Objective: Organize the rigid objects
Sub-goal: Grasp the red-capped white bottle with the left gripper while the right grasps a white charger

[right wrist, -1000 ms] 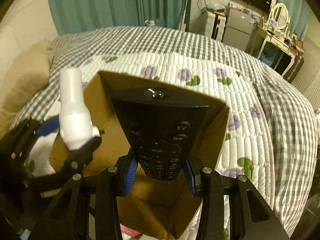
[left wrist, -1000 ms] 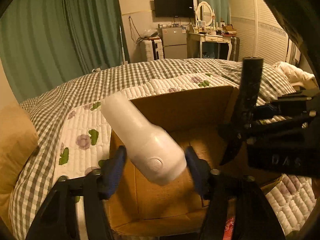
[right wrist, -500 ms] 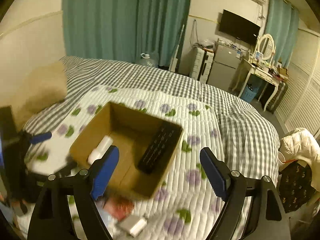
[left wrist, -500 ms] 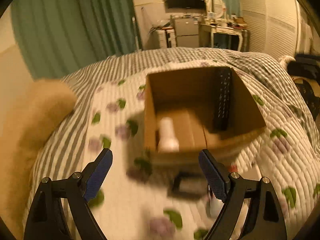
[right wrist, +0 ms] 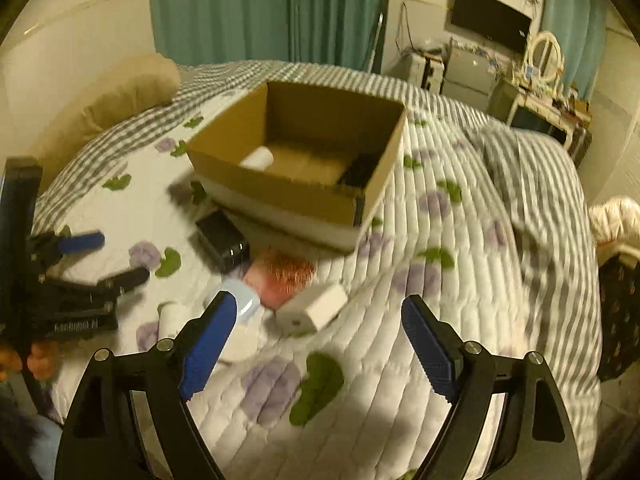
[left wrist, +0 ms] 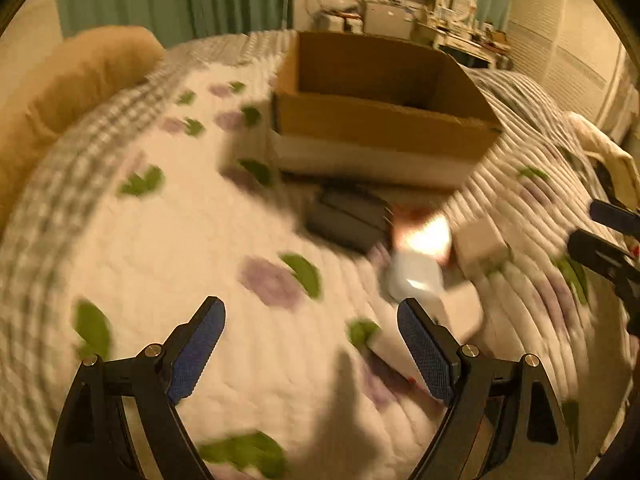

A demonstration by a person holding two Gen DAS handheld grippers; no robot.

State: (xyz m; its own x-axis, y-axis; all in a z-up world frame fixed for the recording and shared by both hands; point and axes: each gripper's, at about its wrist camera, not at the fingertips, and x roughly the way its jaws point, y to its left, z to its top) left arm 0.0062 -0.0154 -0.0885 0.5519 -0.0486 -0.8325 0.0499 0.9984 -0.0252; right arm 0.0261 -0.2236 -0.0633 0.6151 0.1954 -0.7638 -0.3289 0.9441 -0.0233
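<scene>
Left gripper (left wrist: 310, 344) low over the quilt (left wrist: 168, 264), fingers spread wide, nothing between the blue pads (left wrist: 196, 346); view tilted and motion-blurred. Right gripper (right wrist: 318, 340) also spread wide and empty, held higher, angled down at the bed. In the right wrist view the left gripper shows at the left edge, with fingertips of the person's hand (right wrist: 38, 362) under it.

Just ahead of both grippers, a loose cluster on the quilt: pale blue-white bottle (right wrist: 244, 304) lying down beside the right gripper's left pad, small white box (right wrist: 316, 312) just right of it, reddish blurred item (right wrist: 282, 276) behind them, can't tell what it is. Black box-like item (right wrist: 222, 240) next, near the carton's front edge.

Further back, open cardboard box (right wrist: 296, 196) on the quilt. Inside: white bottle (right wrist: 258, 158) at left, dark remote (right wrist: 358, 172) at right corner. Tan pillow (right wrist: 120, 96) far left, green curtains (right wrist: 260, 8) behind.
</scene>
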